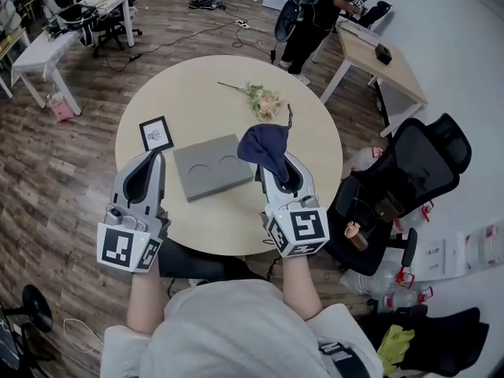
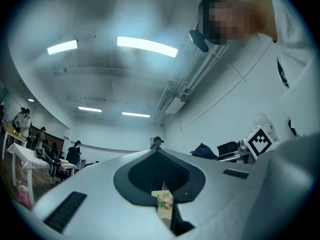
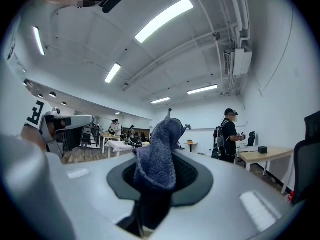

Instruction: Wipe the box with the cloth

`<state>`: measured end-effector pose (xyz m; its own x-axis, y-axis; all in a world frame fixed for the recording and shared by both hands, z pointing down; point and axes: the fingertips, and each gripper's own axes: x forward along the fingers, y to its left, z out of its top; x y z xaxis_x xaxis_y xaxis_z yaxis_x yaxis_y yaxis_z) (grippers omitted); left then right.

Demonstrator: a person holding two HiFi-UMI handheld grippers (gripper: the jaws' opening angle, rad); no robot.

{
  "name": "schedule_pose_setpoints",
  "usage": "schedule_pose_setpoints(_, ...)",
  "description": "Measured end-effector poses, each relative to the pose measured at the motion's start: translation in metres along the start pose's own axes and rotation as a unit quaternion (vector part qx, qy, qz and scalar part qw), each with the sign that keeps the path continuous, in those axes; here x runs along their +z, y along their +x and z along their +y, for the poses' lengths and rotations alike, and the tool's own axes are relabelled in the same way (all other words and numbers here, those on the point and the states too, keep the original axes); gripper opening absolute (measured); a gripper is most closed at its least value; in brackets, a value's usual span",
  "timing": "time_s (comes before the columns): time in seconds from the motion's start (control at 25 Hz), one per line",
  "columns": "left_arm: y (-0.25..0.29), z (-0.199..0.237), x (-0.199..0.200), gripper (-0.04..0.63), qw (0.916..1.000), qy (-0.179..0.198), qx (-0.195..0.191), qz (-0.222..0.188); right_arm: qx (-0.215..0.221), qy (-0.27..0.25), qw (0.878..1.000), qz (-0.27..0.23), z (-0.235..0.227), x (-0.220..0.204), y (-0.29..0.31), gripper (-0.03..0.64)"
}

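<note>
A flat grey box (image 1: 209,166) with two round hollows in its top lies on the round beige table (image 1: 197,93). My right gripper (image 1: 277,173) is shut on a dark blue cloth (image 1: 264,149), which stands bunched above the jaws just right of the box's right edge. In the right gripper view the cloth (image 3: 157,154) rises from between the shut jaws of that gripper (image 3: 152,204). My left gripper (image 1: 152,162) hovers just left of the box, shut with nothing in it. In the left gripper view only a thin slit shows at its tips (image 2: 163,204).
A flower sprig (image 1: 261,98) lies at the table's far side and a small black-framed card (image 1: 156,133) stands near the left gripper. A black office chair (image 1: 417,172) stands close on the right. A person (image 1: 315,10) stands by a wooden desk (image 1: 386,69) beyond.
</note>
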<state>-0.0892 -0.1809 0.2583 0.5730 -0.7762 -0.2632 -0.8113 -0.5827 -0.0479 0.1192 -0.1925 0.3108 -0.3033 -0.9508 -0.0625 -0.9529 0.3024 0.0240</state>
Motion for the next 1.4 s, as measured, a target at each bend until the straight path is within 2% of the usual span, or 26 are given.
schedule_pose_setpoints(0.56, -0.007, -0.008, 0.006, 0.006, 0.9999, -0.001, -0.01, -0.004, -0.008, -0.014, 0.999, -0.037, 0.009, 0.021, -0.02, 0.094)
schedule_pose_setpoints(1.4, -0.032, 0.001, 0.008, 0.006, 0.9999, -0.006, -0.009, -0.002, -0.007, -0.01, 0.999, -0.039, 0.038, 0.02, -0.026, 0.094)
